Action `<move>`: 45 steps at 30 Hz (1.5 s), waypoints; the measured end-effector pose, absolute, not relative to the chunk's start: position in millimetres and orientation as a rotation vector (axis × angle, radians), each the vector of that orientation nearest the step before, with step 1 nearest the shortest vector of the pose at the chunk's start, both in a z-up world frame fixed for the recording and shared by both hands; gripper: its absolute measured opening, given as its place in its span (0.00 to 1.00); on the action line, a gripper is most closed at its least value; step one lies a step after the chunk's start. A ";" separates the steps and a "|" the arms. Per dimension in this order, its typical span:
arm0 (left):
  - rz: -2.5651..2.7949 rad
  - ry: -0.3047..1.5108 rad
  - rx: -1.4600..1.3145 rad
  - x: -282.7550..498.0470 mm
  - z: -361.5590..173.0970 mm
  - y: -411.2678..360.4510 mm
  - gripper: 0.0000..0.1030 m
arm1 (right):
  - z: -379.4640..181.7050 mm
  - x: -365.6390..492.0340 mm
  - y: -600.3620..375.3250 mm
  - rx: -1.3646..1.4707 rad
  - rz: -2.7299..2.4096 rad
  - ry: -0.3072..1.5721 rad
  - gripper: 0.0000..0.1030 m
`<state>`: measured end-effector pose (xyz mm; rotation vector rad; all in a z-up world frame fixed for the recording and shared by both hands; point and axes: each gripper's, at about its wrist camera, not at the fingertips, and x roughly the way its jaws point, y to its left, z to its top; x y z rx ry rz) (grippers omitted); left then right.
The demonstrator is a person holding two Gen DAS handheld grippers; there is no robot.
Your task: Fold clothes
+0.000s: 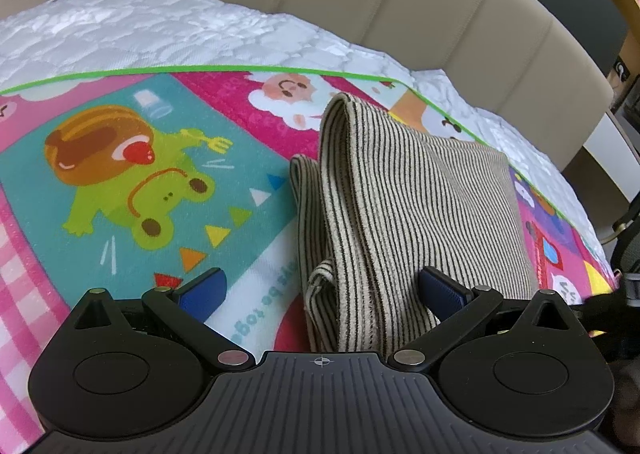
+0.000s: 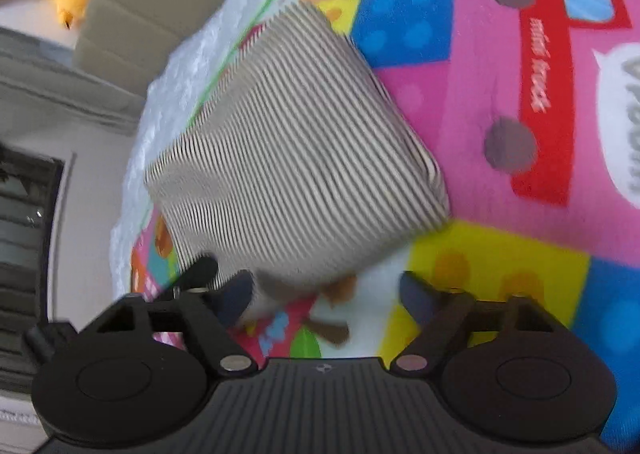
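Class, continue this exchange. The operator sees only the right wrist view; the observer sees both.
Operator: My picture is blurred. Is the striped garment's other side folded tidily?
Observer: Not quite. On the striped garment, a narrower striped layer sticks out beyond the main fold.
Operator: Where are the left tongs?
Observer: The left tongs are open, with jaws on either side of the garment's near end, not gripping it.
Operator: What lies beside the garment there?
Observer: A green frog print on the play mat.
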<state>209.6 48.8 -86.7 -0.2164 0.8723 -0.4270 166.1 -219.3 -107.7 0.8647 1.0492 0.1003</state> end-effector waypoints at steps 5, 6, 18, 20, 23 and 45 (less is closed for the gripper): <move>-0.417 0.833 -0.131 199.5 -73.3 47.0 1.00 | -106.3 188.8 -234.8 0.846 0.089 1.005 0.59; -0.412 0.812 -0.085 196.9 -67.6 44.3 1.00 | -103.3 195.4 -237.4 0.805 0.079 0.982 0.59; -0.615 0.765 0.114 279.3 -43.4 -14.4 1.00 | -86.8 233.2 -271.6 0.612 0.082 0.875 0.76; -0.658 0.834 0.075 294.8 -54.6 -14.9 1.00 | -96.9 223.2 -273.4 0.664 0.111 0.918 0.79; -0.710 0.966 -0.041 313.5 -80.6 -7.4 1.00 | -108.7 217.9 -269.2 0.719 0.170 0.953 0.80; -0.790 0.990 -0.032 180.6 -85.9 -47.8 1.00 | -72.1 239.8 -232.6 0.181 0.337 0.970 0.62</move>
